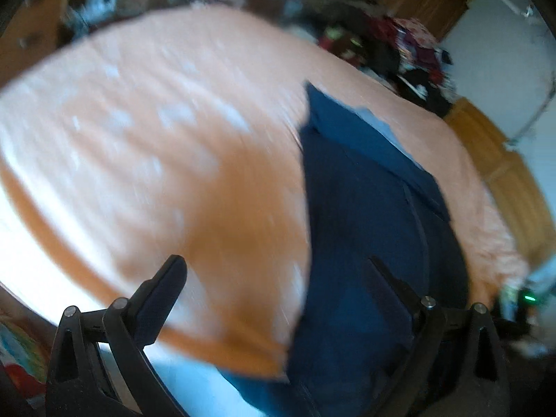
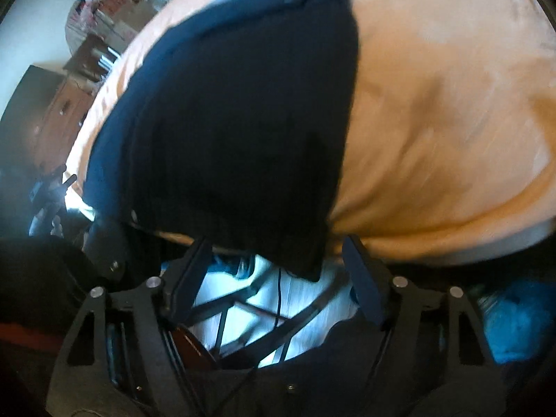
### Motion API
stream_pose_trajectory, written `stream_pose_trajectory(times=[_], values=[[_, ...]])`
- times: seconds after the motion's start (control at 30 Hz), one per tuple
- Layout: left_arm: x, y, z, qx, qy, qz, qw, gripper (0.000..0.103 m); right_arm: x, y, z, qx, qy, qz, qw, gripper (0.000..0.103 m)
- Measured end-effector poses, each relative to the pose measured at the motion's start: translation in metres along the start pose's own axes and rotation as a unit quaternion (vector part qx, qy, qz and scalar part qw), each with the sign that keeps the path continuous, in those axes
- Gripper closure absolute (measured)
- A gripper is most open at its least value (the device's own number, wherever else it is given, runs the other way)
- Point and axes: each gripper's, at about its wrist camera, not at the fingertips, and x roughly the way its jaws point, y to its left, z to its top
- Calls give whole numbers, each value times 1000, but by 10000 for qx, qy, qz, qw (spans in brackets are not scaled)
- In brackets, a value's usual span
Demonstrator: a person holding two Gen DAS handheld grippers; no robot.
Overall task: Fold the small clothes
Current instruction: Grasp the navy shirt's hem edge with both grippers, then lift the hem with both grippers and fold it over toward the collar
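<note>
Hand-held gripper (image 1: 274, 264) jaws apart above navy garment (image 1: 365, 208) on orange bedsheet (image 1: 156, 121).

garment (image 1: 365, 208): navy, pale blue lining | bedspread (image 1: 156, 121): peach-orange, faint white flecks

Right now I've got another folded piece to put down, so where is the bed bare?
The wide stretch of orange bedsheet beside the dark blue garment, on the side away from the heap, is bare up to the near edge. A narrower orange strip runs between the garment and the wooden board. The far corner is crowded by a dark heap of clothes.
</note>
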Motion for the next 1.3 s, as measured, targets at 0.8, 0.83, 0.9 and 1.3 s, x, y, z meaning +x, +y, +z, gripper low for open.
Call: stream_pose_trajectory(times=[0.8, 0.83, 0.9, 1.3], values=[[44, -22, -33, 423, 992, -422, 9933, 30, 40, -5, 17, 134, 224, 27, 9997, 28], [47, -26, -34, 444, 1045, -560, 9920, 37, 39, -4, 16, 143, 214, 5, 9997, 36], [45, -36, -39, 547, 1064, -768, 9898, 95, 31, -5, 14, 200, 215, 311, 9991, 68], [54, -34, -36, 177, 1001, -963, 9901, 95, 15, -9, 16, 480, -81, 881, 9949, 80]])
